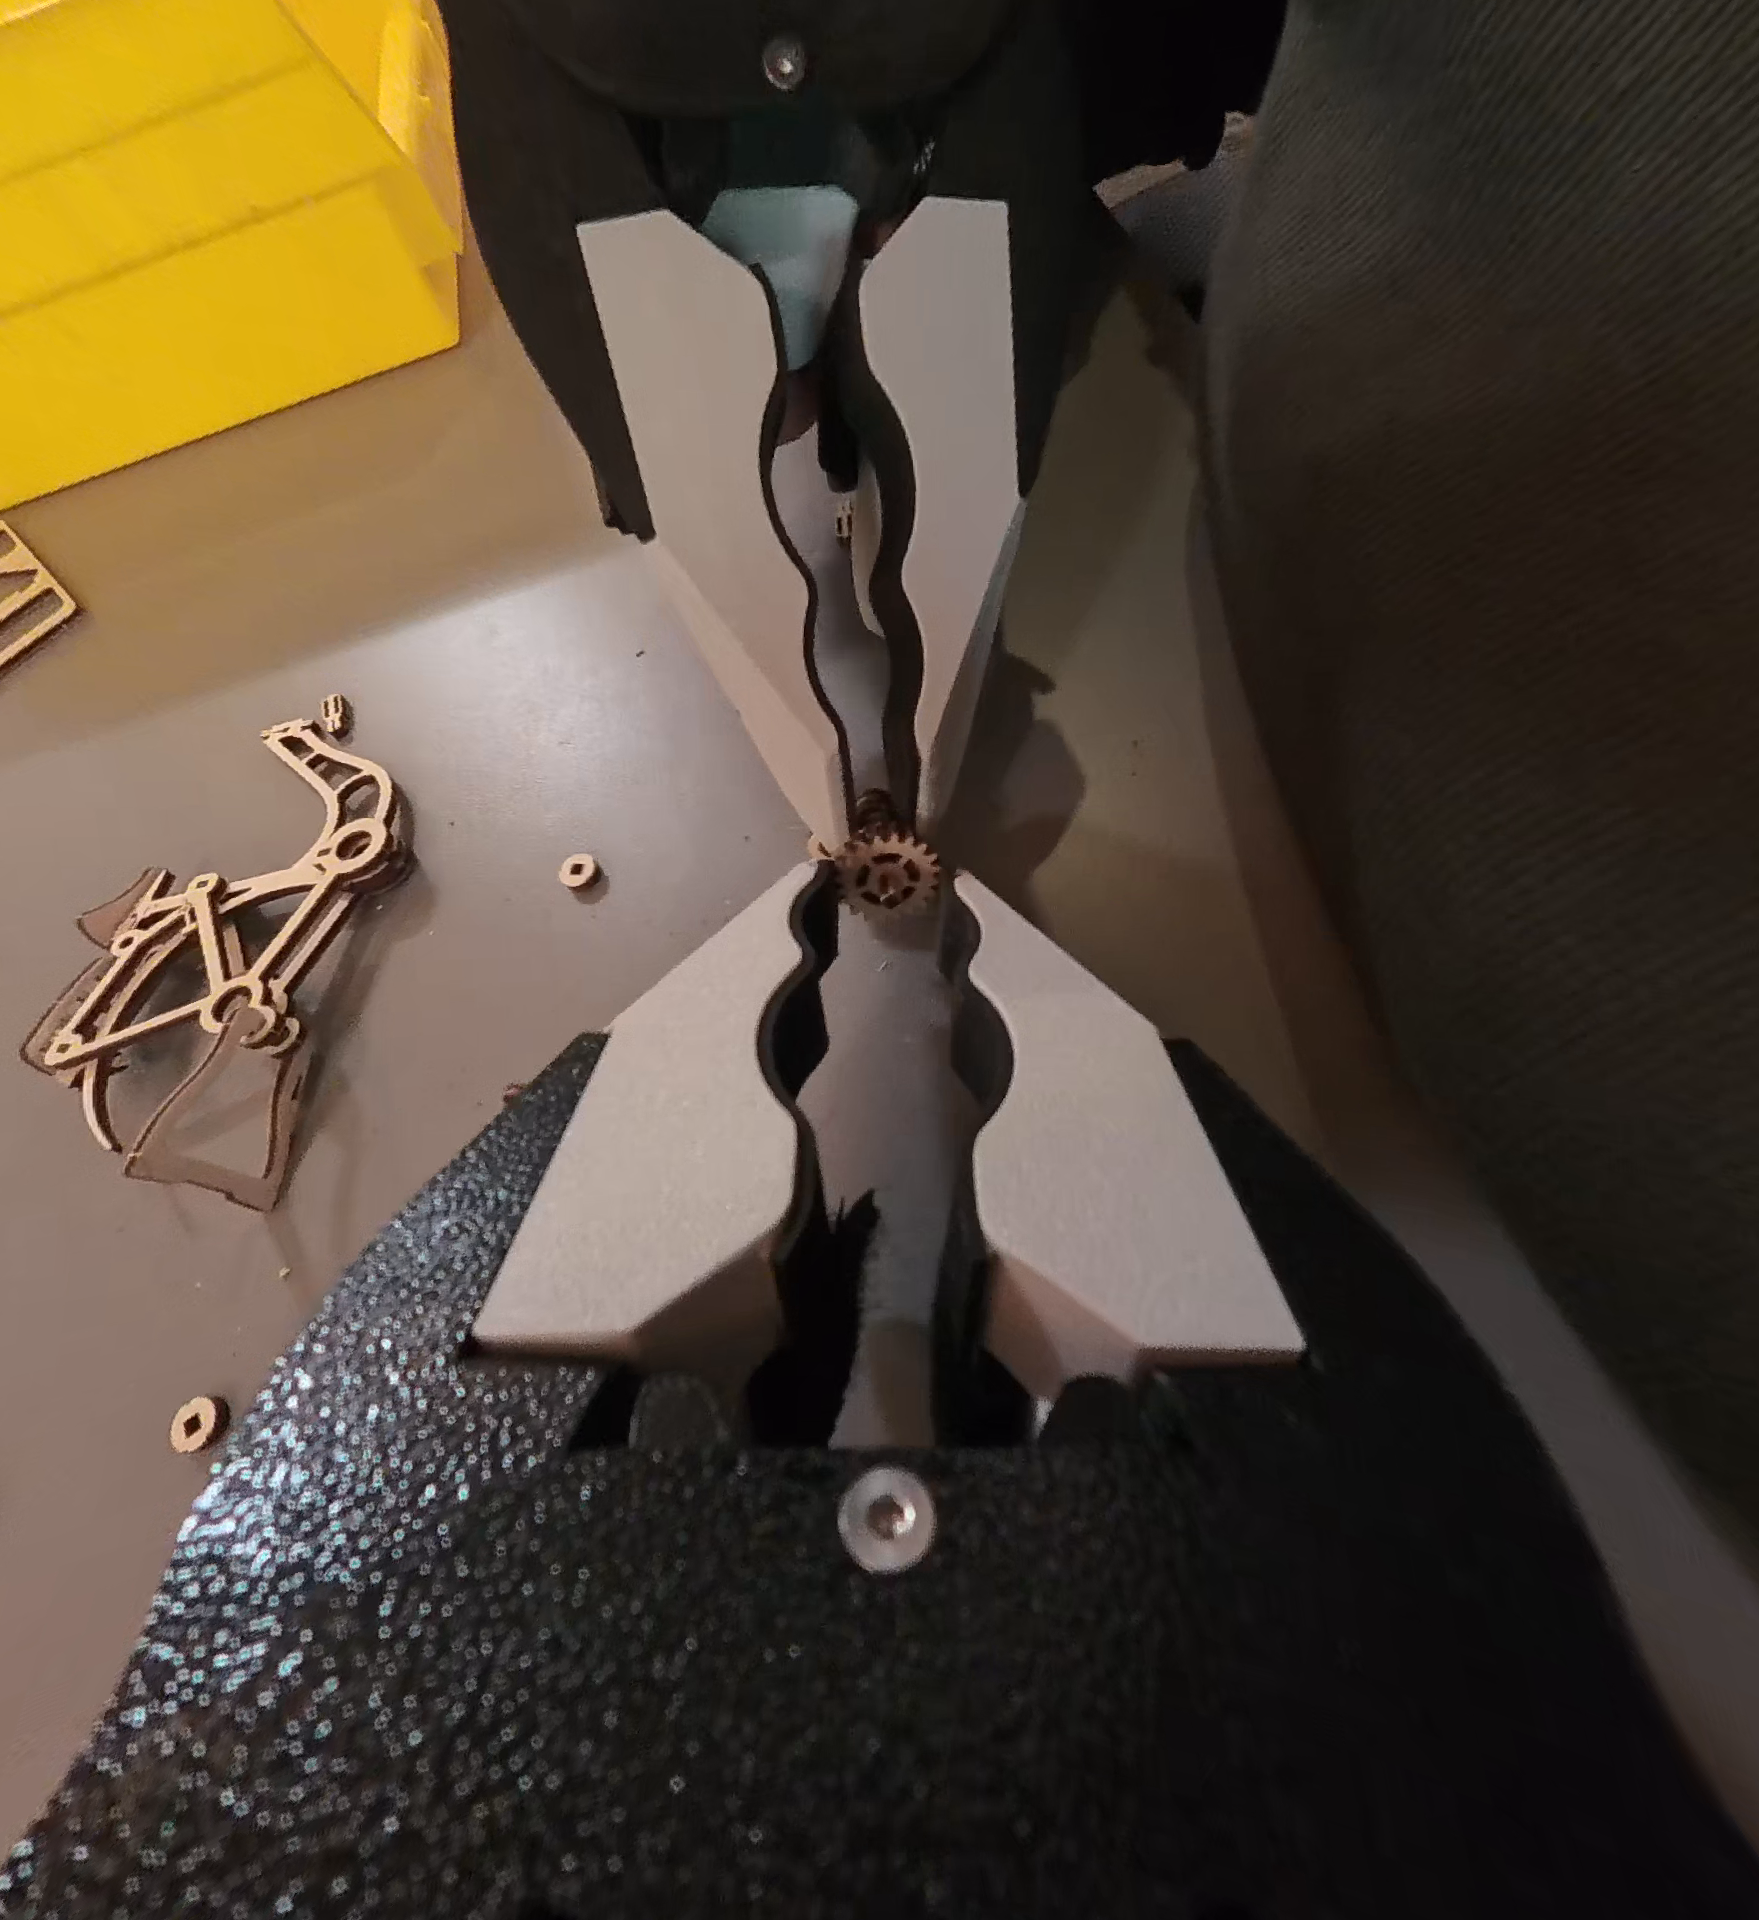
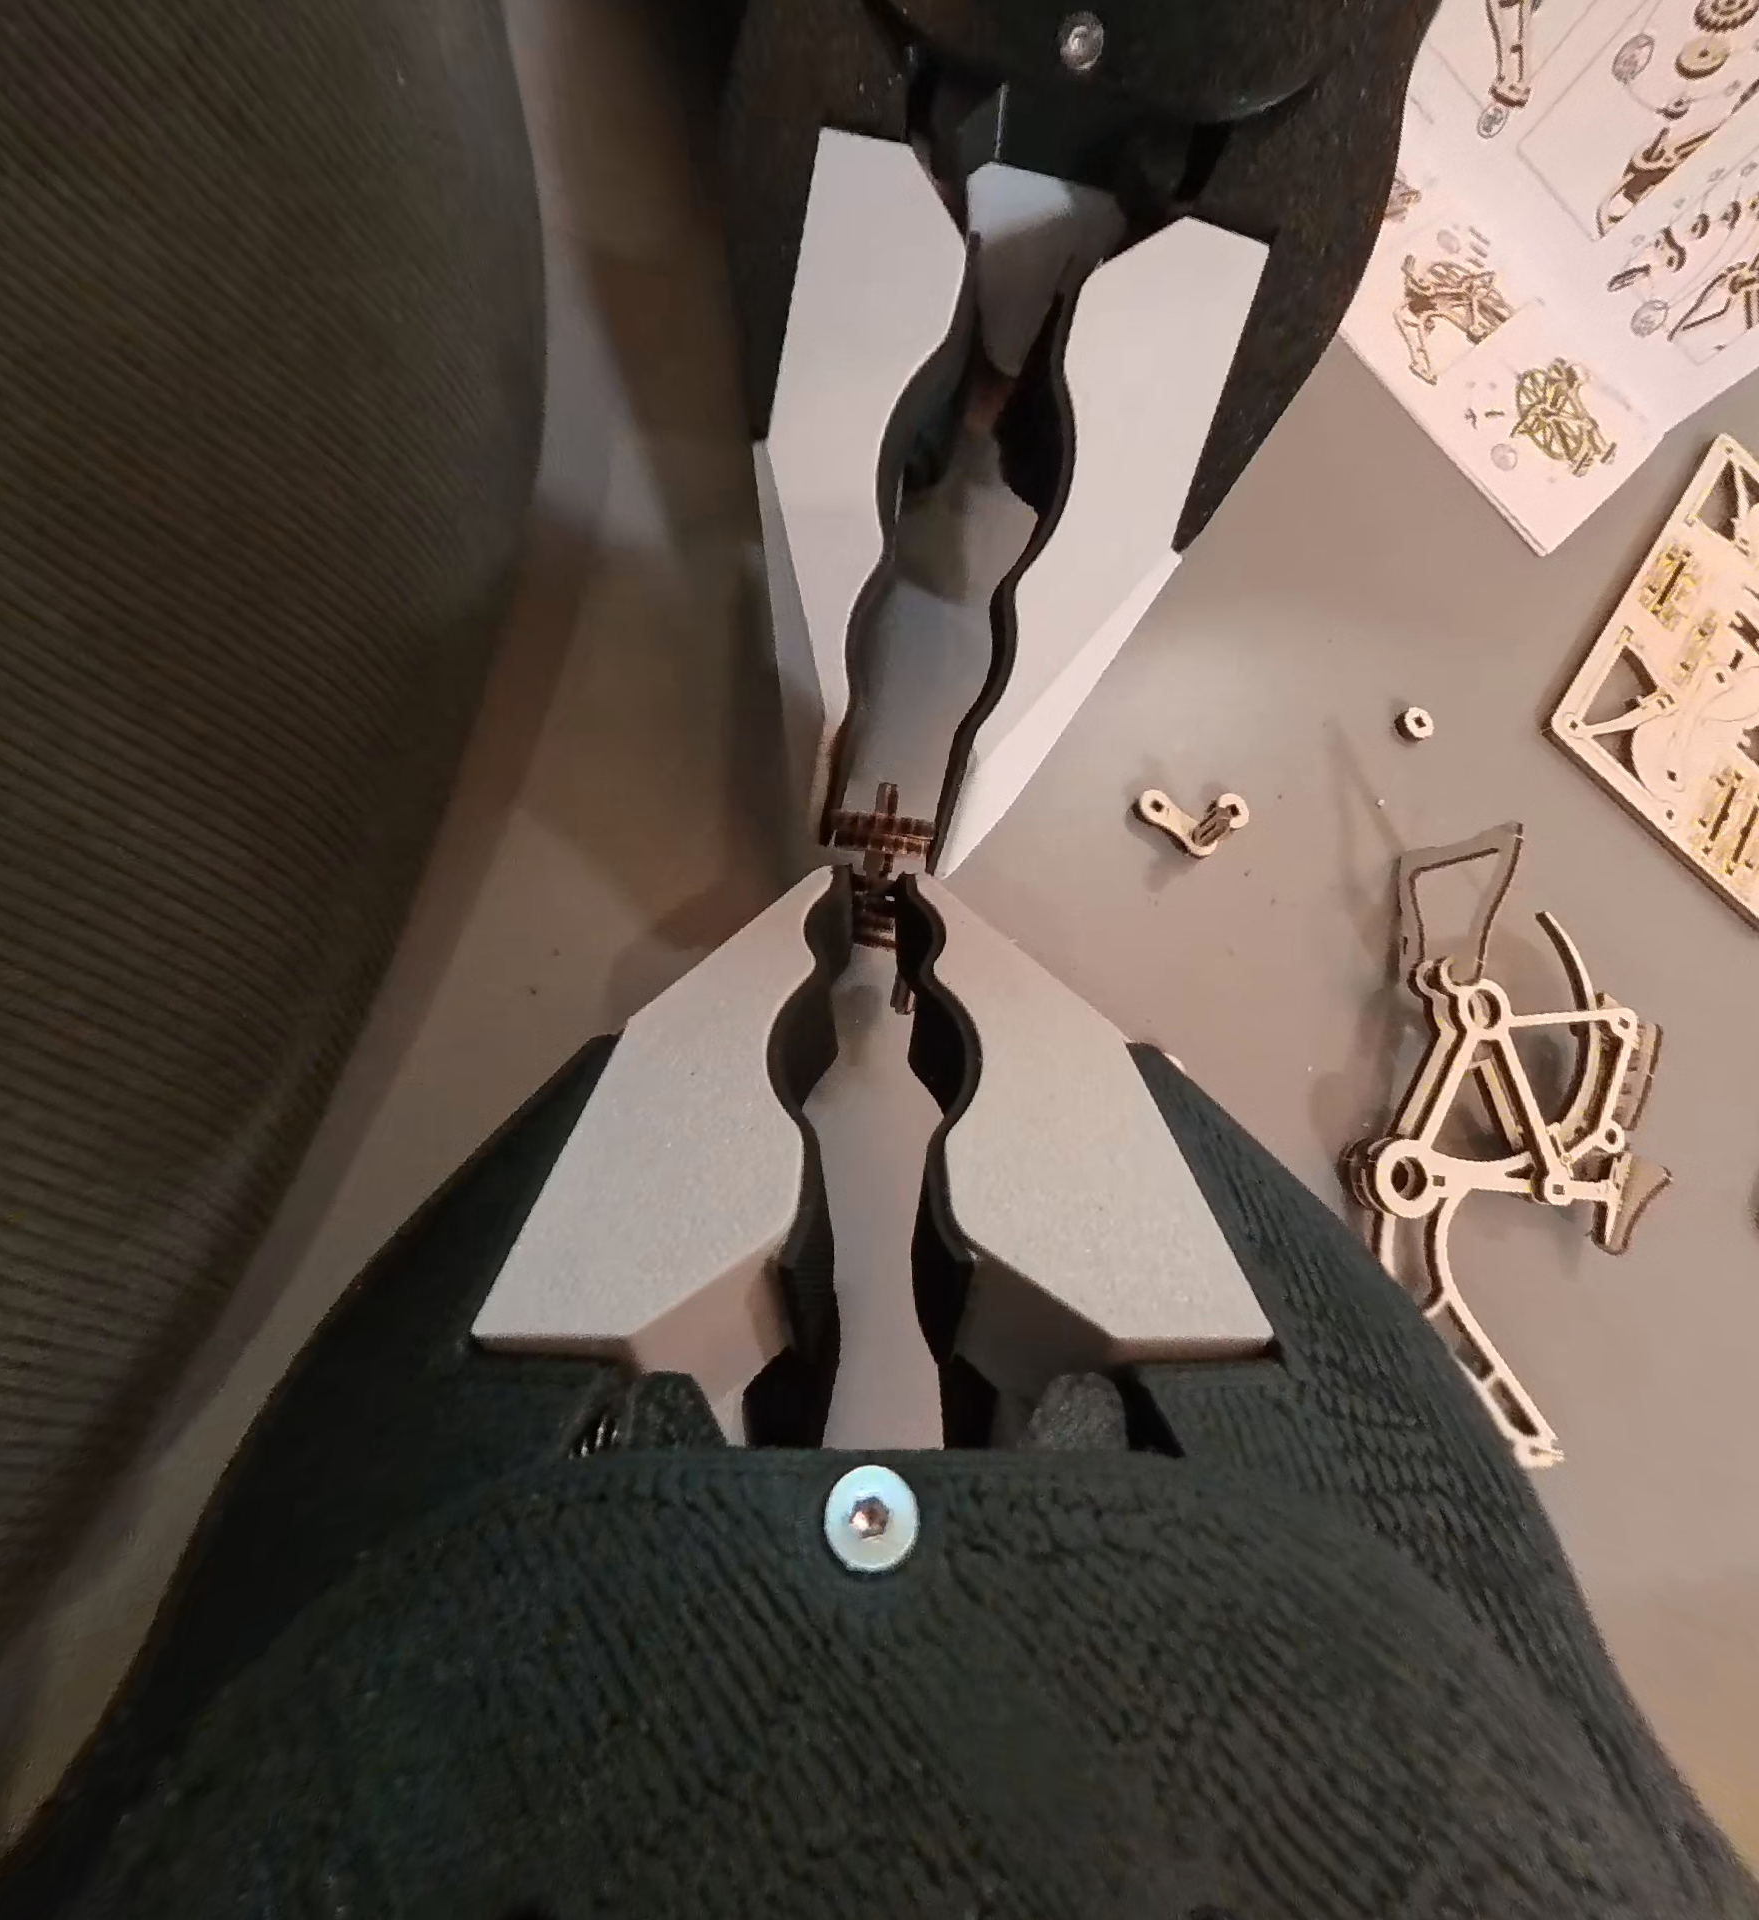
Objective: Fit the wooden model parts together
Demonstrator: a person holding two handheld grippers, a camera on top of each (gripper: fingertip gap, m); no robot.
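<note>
My left gripper (image 1: 887, 885) is shut on a small wooden gear wheel (image 1: 887, 876), seen face-on between its tips. My right gripper (image 2: 875, 906) is shut on a small stacked wooden pinion with an axle (image 2: 875, 925). The two grippers meet tip to tip above the grey table (image 1: 501, 665). The axle's cross-shaped end passes through the gear (image 2: 875, 833), which the left gripper (image 2: 880, 831) holds edge-on in the right wrist view. The right gripper (image 1: 870, 802) comes in from the top of the left wrist view.
A partly built wooden linkage (image 1: 220, 987) lies on the table, also in the right wrist view (image 2: 1509, 1132). Nearby are a yellow bin (image 1: 158, 260), cut wooden sheets (image 2: 1706, 696), a printed sheet (image 2: 1581, 208), loose washers (image 1: 577, 871) and a small crank (image 2: 1192, 821). Dark fabric (image 1: 1529, 727) fills one side. My two grippers' fingertips are within a few centimetres of each other. My left tips are roughly 7 cm from the small crank (image 2: 1192, 821).
</note>
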